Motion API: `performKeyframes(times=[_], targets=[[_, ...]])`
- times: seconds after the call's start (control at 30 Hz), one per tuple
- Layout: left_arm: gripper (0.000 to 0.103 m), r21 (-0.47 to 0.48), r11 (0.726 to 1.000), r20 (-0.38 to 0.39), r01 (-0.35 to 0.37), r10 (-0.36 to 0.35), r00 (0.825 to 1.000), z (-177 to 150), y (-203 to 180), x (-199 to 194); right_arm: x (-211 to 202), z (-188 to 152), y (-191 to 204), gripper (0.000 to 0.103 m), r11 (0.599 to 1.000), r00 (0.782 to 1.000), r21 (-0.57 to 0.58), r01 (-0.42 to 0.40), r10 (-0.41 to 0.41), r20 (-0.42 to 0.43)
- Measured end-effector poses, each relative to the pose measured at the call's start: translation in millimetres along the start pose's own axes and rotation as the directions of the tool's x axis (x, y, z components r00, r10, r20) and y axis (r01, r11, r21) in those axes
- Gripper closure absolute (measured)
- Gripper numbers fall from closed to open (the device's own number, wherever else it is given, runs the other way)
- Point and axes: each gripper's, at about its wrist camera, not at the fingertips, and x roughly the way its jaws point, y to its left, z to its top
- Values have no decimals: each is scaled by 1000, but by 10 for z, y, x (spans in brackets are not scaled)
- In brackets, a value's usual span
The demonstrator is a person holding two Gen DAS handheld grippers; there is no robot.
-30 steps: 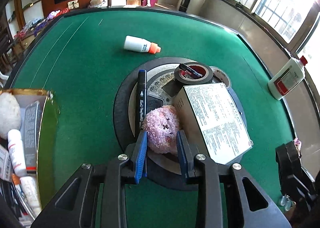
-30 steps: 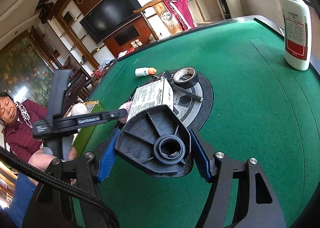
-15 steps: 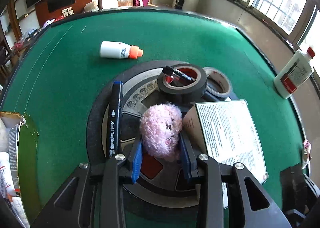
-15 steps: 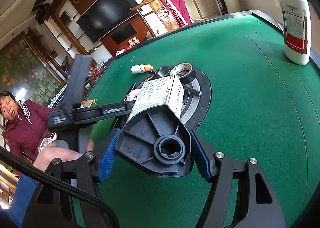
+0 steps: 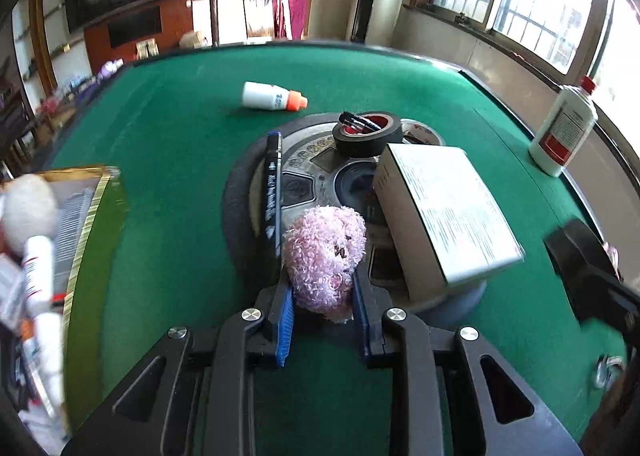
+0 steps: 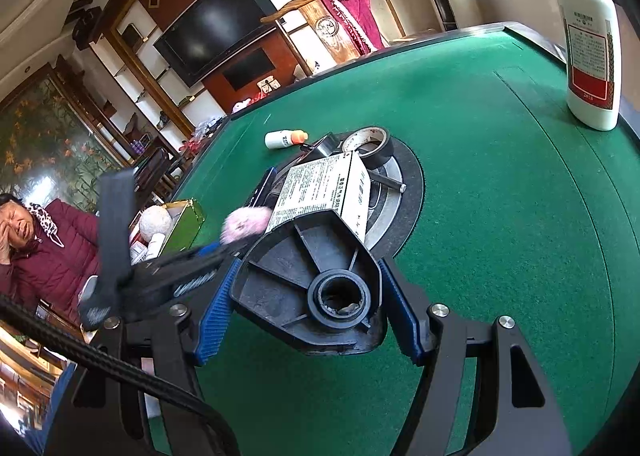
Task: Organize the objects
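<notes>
Left hand-held gripper, jaws closing on the pink plush ball beside the white box: pinch firmly before lifting clear.

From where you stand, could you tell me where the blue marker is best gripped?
Grip the blue marker mid-barrel, coming from above with the fingers across its width. It lies flat and long over the dark disc's rim, with bare felt beside it; near its lower end the pink plush crowds it.
</notes>
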Motion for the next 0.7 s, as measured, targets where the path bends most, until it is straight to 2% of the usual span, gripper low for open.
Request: performKeyframes(times=[0.13, 0.27, 0.47, 0.63, 0.7], targets=[[82, 2, 1000, 95, -15, 15, 995, -139, 25, -341, 19, -19, 22, 35, 1000, 1000, -8, -3, 3, -6], [82, 9, 996, 183, -88, 85, 979, -246, 99, -565, 69, -63, 83, 35, 1000, 1000, -30, 1, -2, -18], [82, 1, 986, 249, -169, 164, 955, -289, 236, -662, 148, -136, 159, 35, 998, 999, -53, 12, -15, -39], [81, -19, 985, 298, -174, 171, 939, -317, 344, -825, 203, -188, 226, 35, 998, 998, -64, 16, -19, -53], [81, -28, 986, 304, -166, 166, 938, -350, 414, -879, 226, -221, 283, 35, 997, 998, -77, 24, -29, -59]])
